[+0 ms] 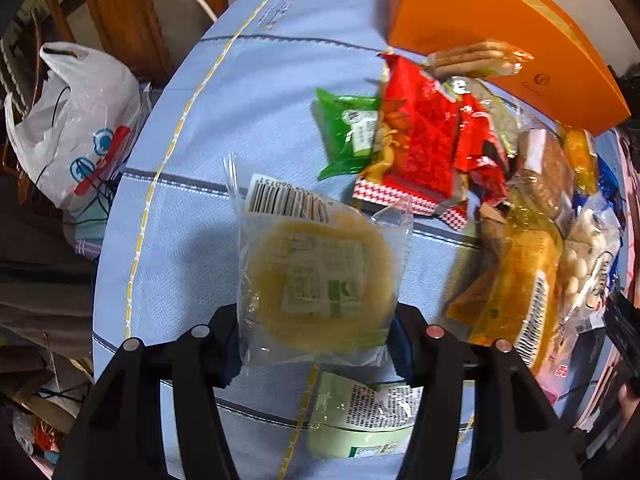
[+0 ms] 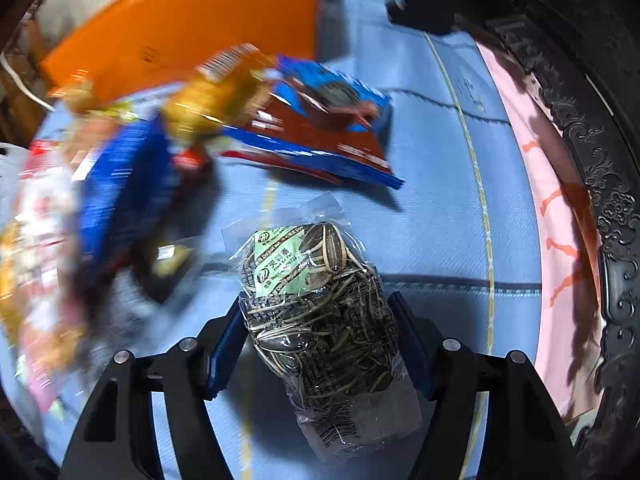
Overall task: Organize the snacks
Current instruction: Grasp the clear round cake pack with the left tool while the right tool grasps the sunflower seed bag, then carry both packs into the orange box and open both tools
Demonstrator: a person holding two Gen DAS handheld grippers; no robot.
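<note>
Pastry packet (image 1: 320,280) sits clamped in the left hand-held gripper (image 1: 316,340); sunflower-seed bag (image 2: 320,312) between the right's (image 2: 320,344) pads, gripped.

1. A round yellow cake in a clear wrapper (image 1: 320,280), barcode end up, hangs above the blue tablecloth (image 1: 248,92).
2. A clear bag of striped sunflower seeds (image 2: 324,312) with a green label lies lengthwise on the cloth.
3. A heap of red, green and yellow snack packets (image 1: 460,152) rests on the cloth beside an orange box (image 1: 500,32).
</note>
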